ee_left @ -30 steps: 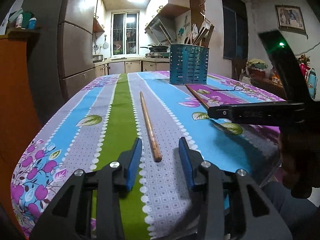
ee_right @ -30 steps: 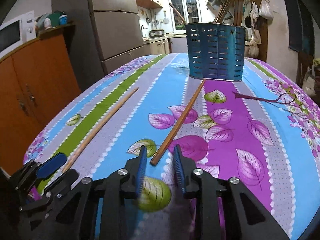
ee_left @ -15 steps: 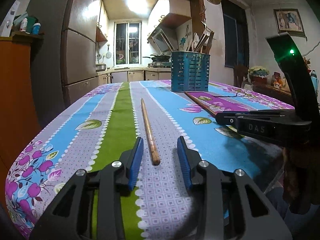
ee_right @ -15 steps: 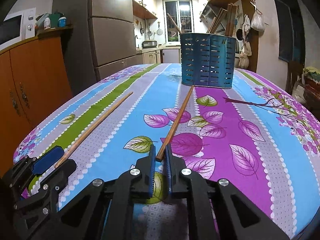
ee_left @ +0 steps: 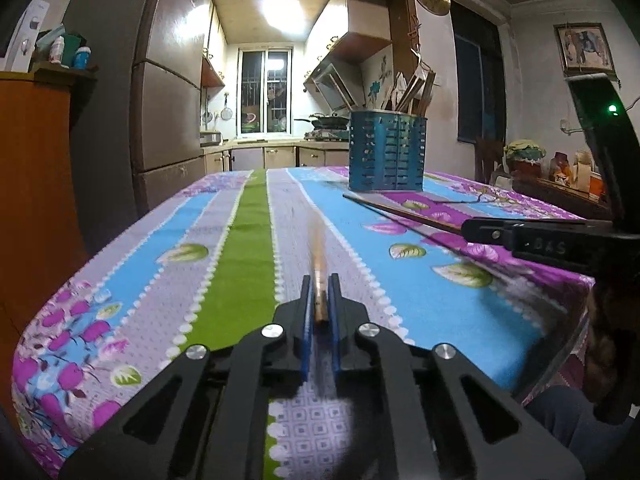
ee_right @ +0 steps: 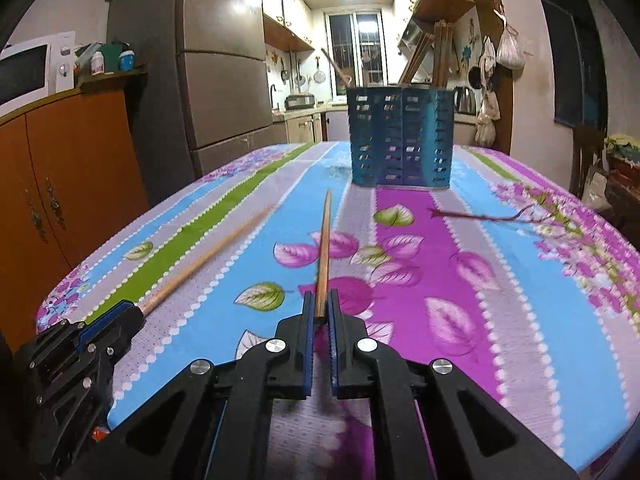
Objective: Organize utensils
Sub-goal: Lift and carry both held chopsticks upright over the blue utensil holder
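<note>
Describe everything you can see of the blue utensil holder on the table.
The blue slotted metal utensil holder stands upright on the striped floral tablecloth at the table's far end. Rows of small rectangular slots pierce its walls. Wooden chopsticks stick out of its top, leaning at angles. Nothing grips it; both grippers are well short of it.

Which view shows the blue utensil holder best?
The right wrist view: the blue utensil holder stands near centre, large, its slotted wall and the chopsticks inside it clear. The left wrist view shows the holder smaller, right of centre, its utensils crowded against the kitchen behind.
</note>
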`<action>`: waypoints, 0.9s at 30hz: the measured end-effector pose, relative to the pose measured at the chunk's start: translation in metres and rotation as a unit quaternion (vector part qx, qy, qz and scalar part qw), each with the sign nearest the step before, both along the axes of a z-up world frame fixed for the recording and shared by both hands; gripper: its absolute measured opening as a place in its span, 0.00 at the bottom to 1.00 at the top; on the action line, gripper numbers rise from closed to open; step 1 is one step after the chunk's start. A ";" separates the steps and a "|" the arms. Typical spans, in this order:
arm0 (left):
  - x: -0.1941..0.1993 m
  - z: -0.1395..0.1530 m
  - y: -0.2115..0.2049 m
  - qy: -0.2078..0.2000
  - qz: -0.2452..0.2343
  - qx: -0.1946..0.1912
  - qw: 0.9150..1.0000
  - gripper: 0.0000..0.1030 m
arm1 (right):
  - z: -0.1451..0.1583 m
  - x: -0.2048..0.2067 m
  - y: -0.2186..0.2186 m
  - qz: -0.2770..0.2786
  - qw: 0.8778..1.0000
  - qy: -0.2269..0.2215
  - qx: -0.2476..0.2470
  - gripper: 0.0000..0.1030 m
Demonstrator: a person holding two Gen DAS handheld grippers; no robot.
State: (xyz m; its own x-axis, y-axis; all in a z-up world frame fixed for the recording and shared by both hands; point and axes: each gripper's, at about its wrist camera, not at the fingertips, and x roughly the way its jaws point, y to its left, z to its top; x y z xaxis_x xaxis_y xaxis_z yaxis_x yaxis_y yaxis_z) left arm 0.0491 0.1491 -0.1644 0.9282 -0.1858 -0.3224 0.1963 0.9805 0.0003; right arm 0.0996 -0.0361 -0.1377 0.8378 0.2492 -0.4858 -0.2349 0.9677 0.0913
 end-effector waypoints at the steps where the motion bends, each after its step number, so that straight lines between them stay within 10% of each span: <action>1: -0.001 0.005 0.000 -0.006 0.002 0.001 1.000 0.05 | 0.005 -0.003 -0.003 0.001 1.000 -0.007 -0.002 0.07; 27: 0.023 0.142 -0.064 -0.161 -0.046 0.011 0.986 0.05 | 0.148 -0.050 -0.074 0.039 0.974 -0.218 -0.048 0.07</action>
